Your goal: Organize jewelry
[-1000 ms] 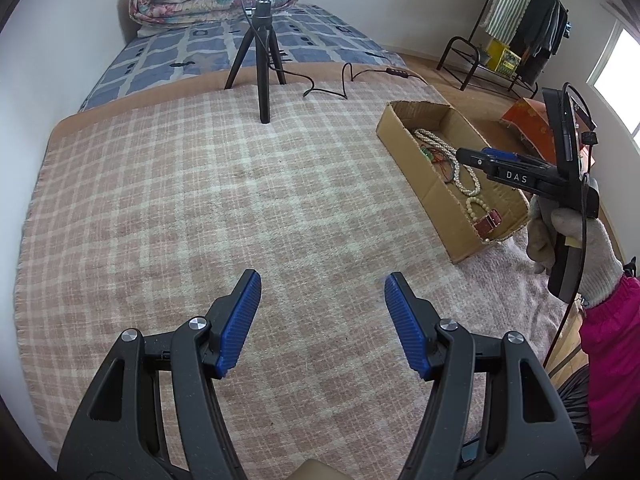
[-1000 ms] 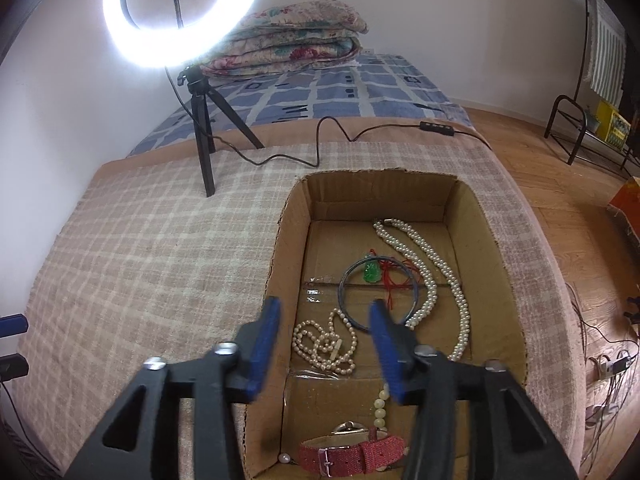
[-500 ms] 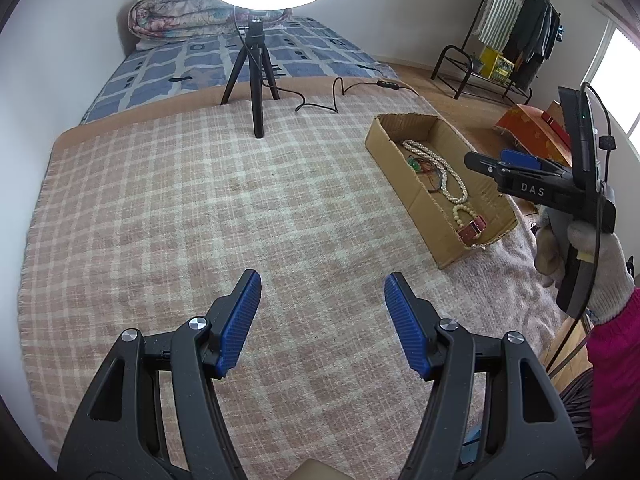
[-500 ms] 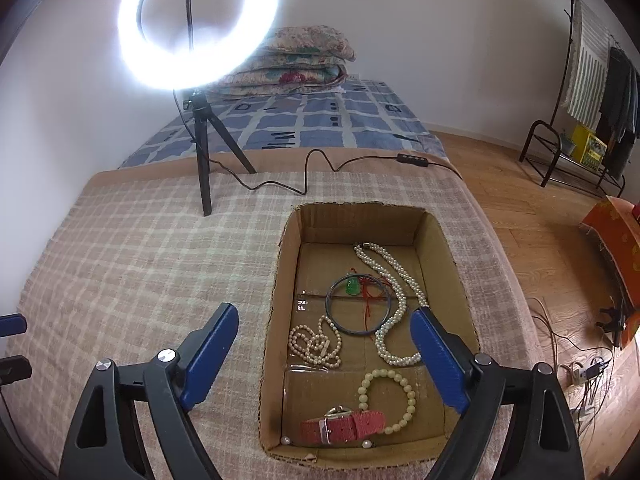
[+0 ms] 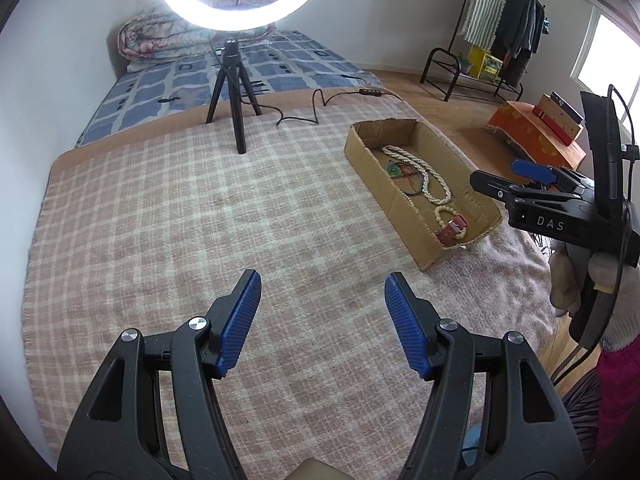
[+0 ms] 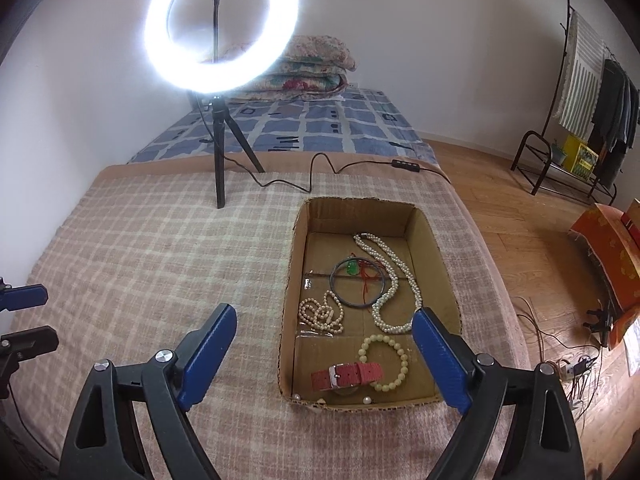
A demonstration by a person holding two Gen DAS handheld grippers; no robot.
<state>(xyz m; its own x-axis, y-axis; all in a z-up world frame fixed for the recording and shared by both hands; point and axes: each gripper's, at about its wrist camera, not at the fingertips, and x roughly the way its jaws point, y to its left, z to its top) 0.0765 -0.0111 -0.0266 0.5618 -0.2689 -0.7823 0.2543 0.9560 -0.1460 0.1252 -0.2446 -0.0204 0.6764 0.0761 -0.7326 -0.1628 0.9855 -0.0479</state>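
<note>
An open cardboard box [image 6: 291, 280] lies on the plaid blanket [image 6: 160, 264] and holds the jewelry. Inside are a long pearl necklace [image 6: 394, 280], a dark bangle [image 6: 359, 285] over a green pendant [image 6: 352, 267], a small pearl strand [image 6: 322, 314], a pale bead bracelet [image 6: 386, 356] and a red watch strap [image 6: 346, 374]. My right gripper [image 6: 324, 316] hovers above the box's near end, open wide and holding nothing. My left gripper [image 5: 323, 278] is open and empty over bare blanket, well left of the box [image 5: 384, 196]. A gloved hand [image 5: 600, 280] holds the right gripper [image 5: 500, 174].
A lit ring light [image 6: 220, 28] on a tripod [image 6: 219, 168] stands at the blanket's far side, its cable [image 6: 320, 168] trailing toward the box. Folded quilts [image 6: 312, 68] lie at the back. The bed edge drops to wood floor on the right, with an orange box [image 6: 608, 248] and a clothes rack [image 6: 592, 120].
Both grippers have drawn back and up, so the box looks farther off. The right gripper's jaws went from narrow to wide. The left jaws kept their width.
</note>
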